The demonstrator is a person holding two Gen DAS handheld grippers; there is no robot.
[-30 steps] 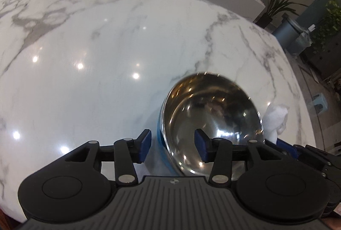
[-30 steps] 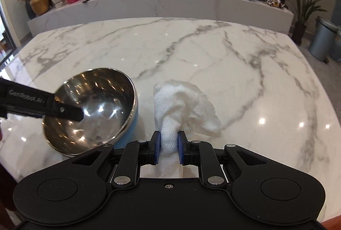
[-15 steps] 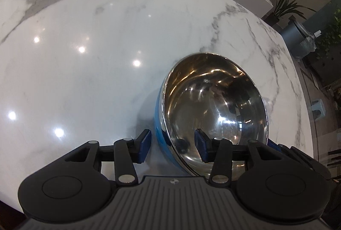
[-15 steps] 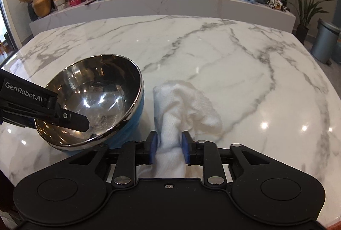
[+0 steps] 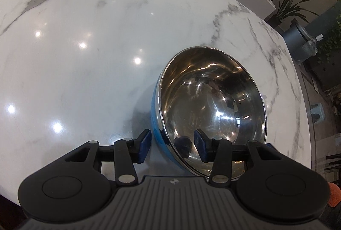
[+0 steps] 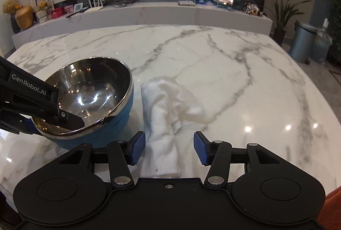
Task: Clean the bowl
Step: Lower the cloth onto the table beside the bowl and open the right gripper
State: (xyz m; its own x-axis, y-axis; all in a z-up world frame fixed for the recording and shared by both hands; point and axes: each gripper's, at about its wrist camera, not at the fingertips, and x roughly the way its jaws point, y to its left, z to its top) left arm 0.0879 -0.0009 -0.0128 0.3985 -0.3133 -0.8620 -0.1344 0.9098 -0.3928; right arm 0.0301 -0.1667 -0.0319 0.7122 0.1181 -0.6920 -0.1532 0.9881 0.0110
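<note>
A steel bowl (image 5: 213,106) with a blue outer wall sits tilted on the white marble table (image 5: 85,59). My left gripper (image 5: 172,144) straddles its near rim, one pad outside the blue wall and one inside, and its jaws are closing on the rim. The right wrist view shows the same bowl (image 6: 91,89) with the left gripper's finger (image 6: 70,118) reaching into it. Just right of the bowl lies a crumpled white cloth (image 6: 168,106). My right gripper (image 6: 169,146) is opening around the cloth's near end, and its pads are clear of the cloth.
The marble table (image 6: 234,72) stretches far back and to the right, with its right edge rounded. Behind it runs a long counter (image 6: 149,12) with small items. A grey bin (image 6: 302,42) and a potted plant (image 6: 281,14) stand on the floor at the right.
The right jaws went from shut on the cloth to wide apart, leaving the cloth lying on the table. The bowl in the left gripper came down and tilts less steeply.
</note>
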